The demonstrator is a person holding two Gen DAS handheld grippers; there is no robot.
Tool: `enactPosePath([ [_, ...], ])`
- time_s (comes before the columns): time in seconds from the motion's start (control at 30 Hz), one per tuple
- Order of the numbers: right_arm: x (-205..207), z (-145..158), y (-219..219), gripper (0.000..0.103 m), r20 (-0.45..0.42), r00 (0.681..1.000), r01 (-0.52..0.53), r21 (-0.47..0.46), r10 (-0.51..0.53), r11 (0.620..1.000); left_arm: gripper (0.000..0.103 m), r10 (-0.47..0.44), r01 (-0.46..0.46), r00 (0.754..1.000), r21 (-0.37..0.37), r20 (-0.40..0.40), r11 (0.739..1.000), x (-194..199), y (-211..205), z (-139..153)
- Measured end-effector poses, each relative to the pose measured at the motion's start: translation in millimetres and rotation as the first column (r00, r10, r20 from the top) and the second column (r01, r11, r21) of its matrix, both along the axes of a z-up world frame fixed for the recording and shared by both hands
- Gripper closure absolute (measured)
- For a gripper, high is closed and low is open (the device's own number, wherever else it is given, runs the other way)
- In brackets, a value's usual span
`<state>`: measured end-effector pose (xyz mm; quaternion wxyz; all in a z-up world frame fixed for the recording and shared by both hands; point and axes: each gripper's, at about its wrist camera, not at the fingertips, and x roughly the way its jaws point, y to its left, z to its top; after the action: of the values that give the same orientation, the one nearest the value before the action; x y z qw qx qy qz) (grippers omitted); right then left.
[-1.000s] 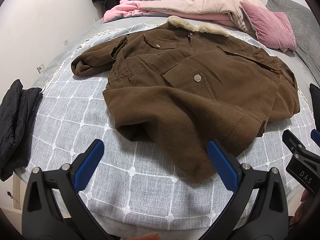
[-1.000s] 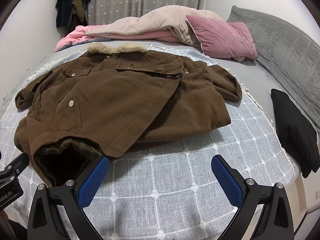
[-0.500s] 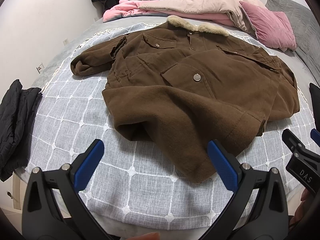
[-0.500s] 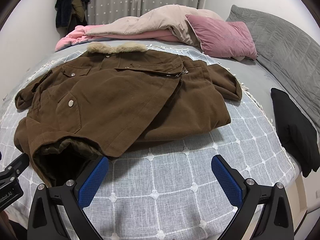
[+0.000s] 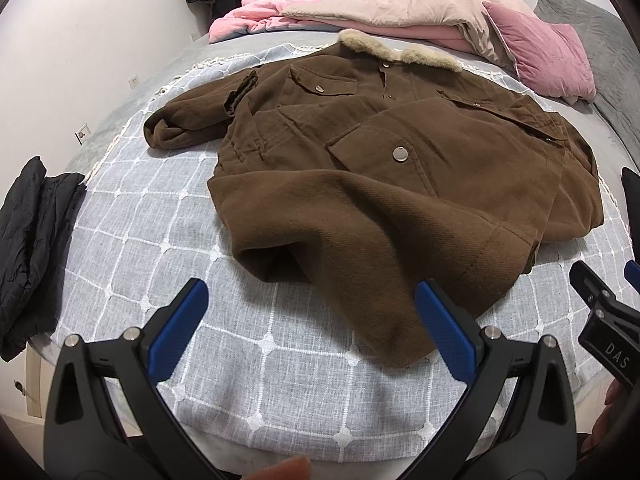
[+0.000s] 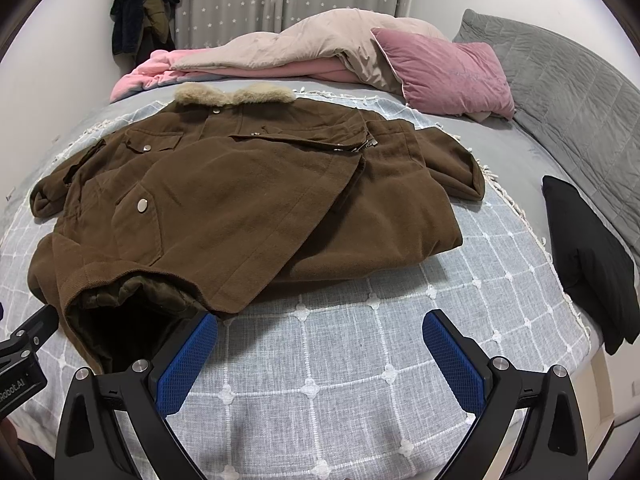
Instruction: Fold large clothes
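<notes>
A large brown coat (image 5: pixel 400 168) with a tan fur collar (image 5: pixel 400 50) lies front-up on the grey checked blanket (image 5: pixel 132 248); one side is folded over the body. In the right wrist view the coat (image 6: pixel 240 184) fills the left and middle, its dark open hem (image 6: pixel 120 316) nearest me. My left gripper (image 5: pixel 312 320) hovers open just short of the coat's near hem, with nothing between its blue pads. My right gripper (image 6: pixel 320 356) is open above bare blanket, its left pad (image 6: pixel 188 364) beside the hem opening. The right gripper's black body (image 5: pixel 604 332) shows at the left wrist view's right edge.
A black garment (image 5: pixel 28 248) lies at the blanket's left edge, another black garment (image 6: pixel 588 256) at the right edge. Pink and beige bedding (image 6: pixel 304 52), a pink pillow (image 6: pixel 444 72) and a grey quilted headboard cushion (image 6: pixel 568 84) sit behind the coat. Dark clothes (image 6: pixel 144 12) hang by the curtain.
Both views have edged slightly closer to the coat; the coat itself has not moved, and both grippers stay open.
</notes>
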<state>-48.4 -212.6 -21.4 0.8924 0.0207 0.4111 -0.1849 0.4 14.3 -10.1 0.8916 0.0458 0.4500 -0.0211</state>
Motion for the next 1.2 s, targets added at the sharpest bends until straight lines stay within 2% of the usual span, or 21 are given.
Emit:
enactPosePath([
  [0.1, -0.8, -1.3, -1.6, 0.000, 0.008, 1.000, 0.005, 0.000, -0.005, 1.000, 0.000, -0.028, 0.029, 0.999, -0.027, 0.023, 0.999, 0.1, 1.2, -1.2],
  [0.2, -2.7, -1.7, -7.6, 0.000, 0.027, 1.000, 0.013, 0.016, -0.014, 1.000, 0.000, -0.040, 0.042, 0.997, -0.022, 0.059, 0.999, 0.1, 1.3, -0.7],
  [0.27, -4.2, -1.9, -12.0, 0.000, 0.036, 0.999, 0.019, 0.032, -0.020, 0.999, 0.000, -0.061, 0.063, 0.997, -0.056, 0.035, 0.996, 3.6, 4.5, -2.0],
  [0.3, -5.2, -2.1, -14.4, 0.000, 0.039, 0.999, 0.022, 0.039, -0.023, 0.999, 0.000, -0.082, 0.080, 0.997, -0.121, -0.007, 0.989, 8.2, 10.3, -4.4],
  [0.37, -6.9, -1.6, -19.4, 0.000, 0.042, 0.999, 0.026, 0.058, -0.029, 0.998, 0.000, -0.109, 0.088, 0.990, -0.204, -0.094, 0.975, 17.4, 18.4, -10.9],
  [0.4, -8.0, -1.8, -22.5, 0.000, 0.043, 0.999, 0.027, 0.076, -0.031, 0.997, 0.000, -0.122, 0.085, 0.984, -0.256, -0.133, 0.963, 22.3, 23.7, -15.2],
  [0.47, -9.8, -2.5, -28.7, 0.000, 0.044, 0.998, 0.028, 0.115, -0.033, 0.993, 0.000, -0.133, 0.058, 0.976, -0.385, -0.173, 0.921, 28.2, 35.5, -24.3],
  [0.53, -11.5, -4.0, -35.7, 0.000, 0.041, 0.998, 0.030, 0.161, -0.037, 0.987, 0.000, -0.150, 0.020, 0.966, -0.519, -0.210, 0.855, 33.6, 45.7, -36.7],
  [0.6, -13.4, -5.8, -42.7, 0.000, 0.033, 0.999, 0.024, 0.203, -0.031, 0.979, 0.001, -0.187, 0.012, 0.955, -0.600, -0.230, 0.800, 36.0, 45.5, -48.6],
  [0.67, -15.2, -6.4, -48.2, 0.000, 0.028, 0.999, 0.018, 0.227, -0.025, 0.974, 0.003, -0.214, 0.012, 0.946, -0.632, -0.243, 0.775, 35.2, 38.9, -60.7],
  [0.73, -19.2, -6.3, -55.7, 0.000, 0.034, 0.999, 0.015, 0.260, -0.024, 0.966, 0.003, -0.214, 0.007, 0.945, -0.639, -0.248, 0.770, 34.3, 29.2, -73.4],
  [0.77, -20.6, -5.5, -59.2, 0.000, 0.040, 0.999, 0.012, 0.277, -0.024, 0.961, 0.003, -0.217, 0.005, 0.945, -0.654, -0.245, 0.757, 35.2, 26.9, -77.1],
  [0.87, -27.9, -6.0, -75.4, 0.000, 0.080, 0.996, -0.007, 0.385, -0.025, 0.923, 0.004, -0.225, 0.016, 0.950, -0.685, -0.217, 0.729, 36.6, 15.0, -87.5],
  [0.9, -29.4, -7.9, -82.0, 0.000, 0.089, 0.996, -0.017, 0.434, -0.024, 0.901, 0.013, -0.229, 0.033, 0.953, -0.681, -0.200, 0.732, 37.0, 11.9, -85.6],
  [0.93, -30.7, -11.1, -88.6, 0.000, 0.095, 0.995, -0.026, 0.483, -0.023, 0.875, 0.032, -0.243, 0.053, 0.952, -0.684, -0.185, 0.728, 36.6, 8.9, -82.7],
  [0.97, -31.5, -14.0, -94.1, 0.000, 0.098, 0.995, -0.028, 0.513, -0.026, 0.858, 0.042, -0.257, 0.069, 0.950, -0.680, -0.180, 0.730, 36.0, 5.4, -79.2],
  [1.03, -35.4, -20.9, -107.9, 0.000, 0.101, 0.994, -0.020, 0.580, -0.047, 0.814, 0.095, -0.265, 0.086, 0.949, -0.666, -0.173, 0.741, 34.8, 6.3, -71.9],
  [1.1, -39.3, -23.6, -118.3, 0.000, 0.103, 0.992, -0.008, 0.606, -0.068, 0.796, 0.096, -0.266, 0.092, 0.951, -0.680, -0.156, 0.728, 31.3, 13.0, -60.5],
  [1.13, -42.2, -23.7, -122.8, 0.000, 0.108, 0.991, -0.002, 0.611, -0.081, 0.792, 0.096, -0.276, 0.109, 0.952, -0.694, -0.134, 0.712, 26.8, 18.7, -48.3],
  [1.2, -47.1, -22.6, -131.5, 0.000, 0.120, 0.987, 0.009, 0.616, -0.105, 0.788, 0.097, -0.296, 0.169, 0.953, -0.697, -0.066, 0.697, 15.1, 32.9, -16.8],
])
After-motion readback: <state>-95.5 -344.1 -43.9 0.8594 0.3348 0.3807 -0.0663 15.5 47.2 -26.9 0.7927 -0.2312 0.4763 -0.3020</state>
